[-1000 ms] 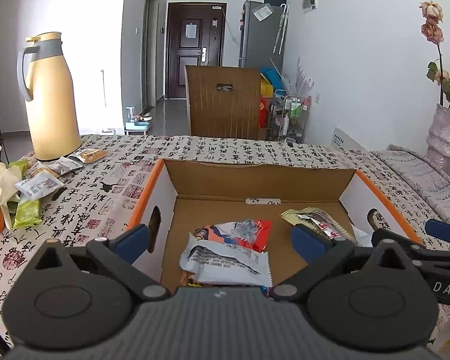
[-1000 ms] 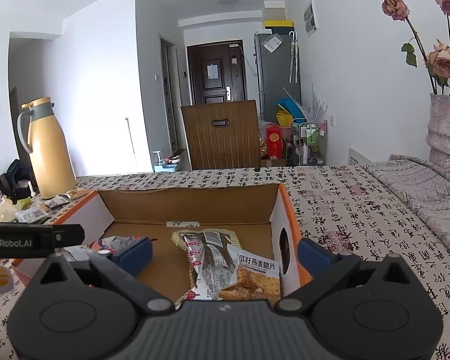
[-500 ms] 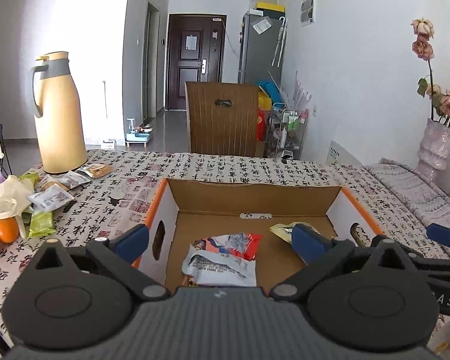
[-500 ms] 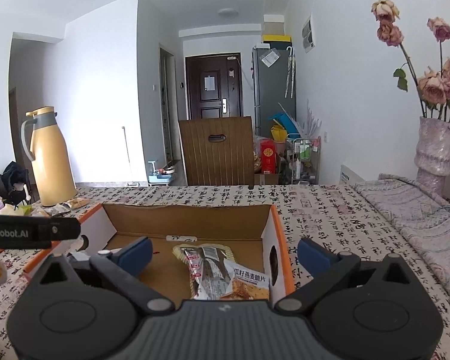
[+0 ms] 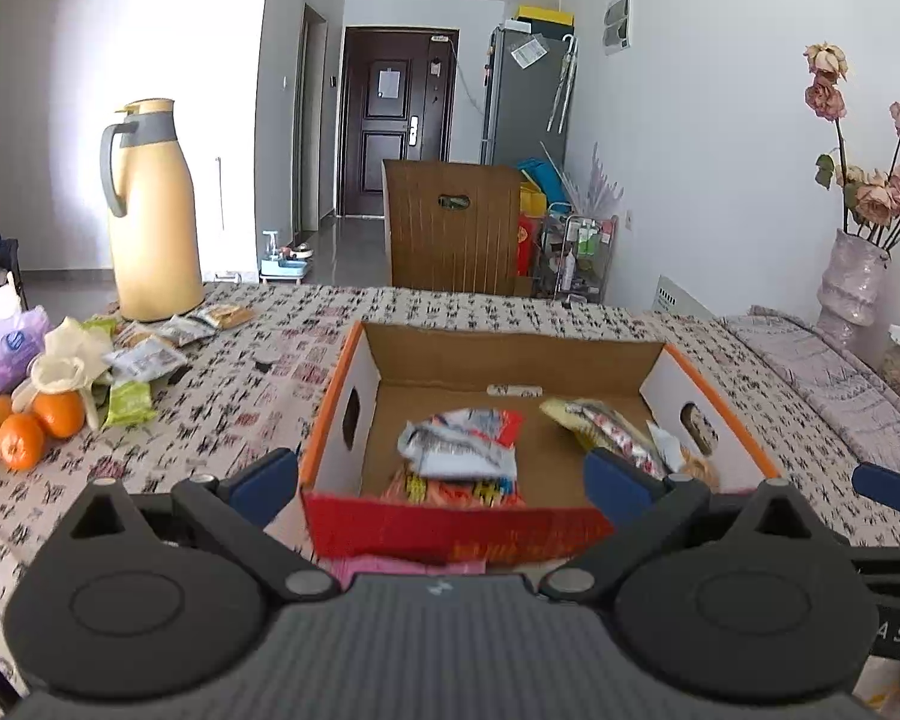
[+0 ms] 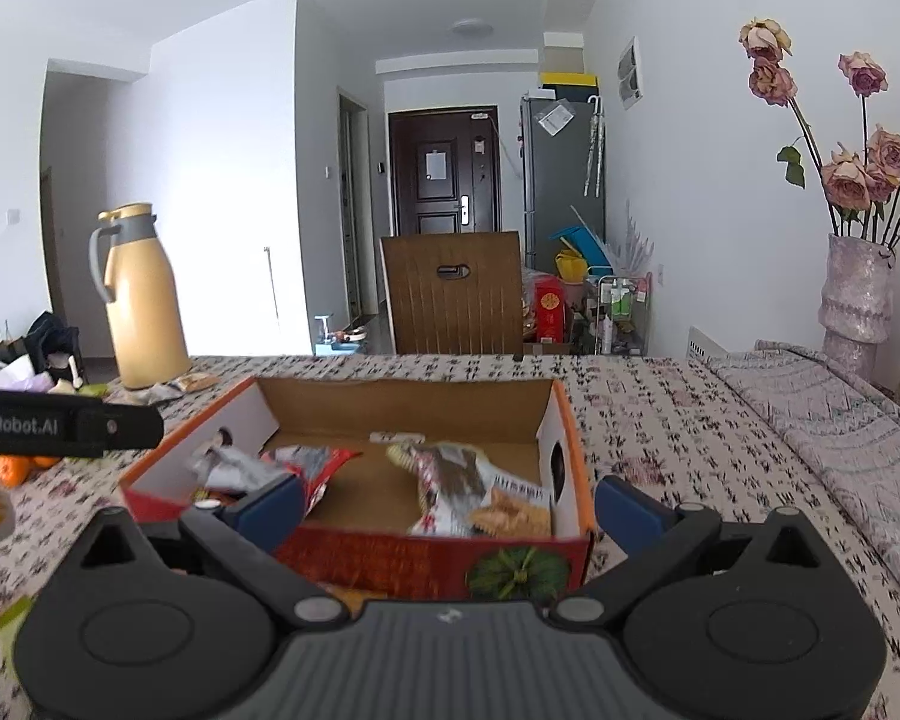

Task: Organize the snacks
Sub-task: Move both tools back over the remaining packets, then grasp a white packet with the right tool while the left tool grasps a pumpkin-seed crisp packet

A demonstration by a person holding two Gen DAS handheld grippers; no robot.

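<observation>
So, the open cardboard box with orange rim and red front wall (image 5: 450,525) sits at the centre of the left wrist view, on the calligraphy-print tablecloth (image 5: 222,414). Inside lie a crumpled white-and-red snack packet (image 5: 459,441) and a yellowish wrapped bar (image 5: 606,423); the right wrist view also shows a biscuit pack (image 6: 513,507) by the right wall. A loose pile of small snack packets (image 5: 150,354) waits at middle left, near the tall yellow thermos jug (image 5: 150,210) and the oranges (image 5: 33,426). I judge the sorting partly done. The left gripper (image 5: 444,477) and right gripper (image 6: 450,504) both hang empty, jaws wide apart.
</observation>
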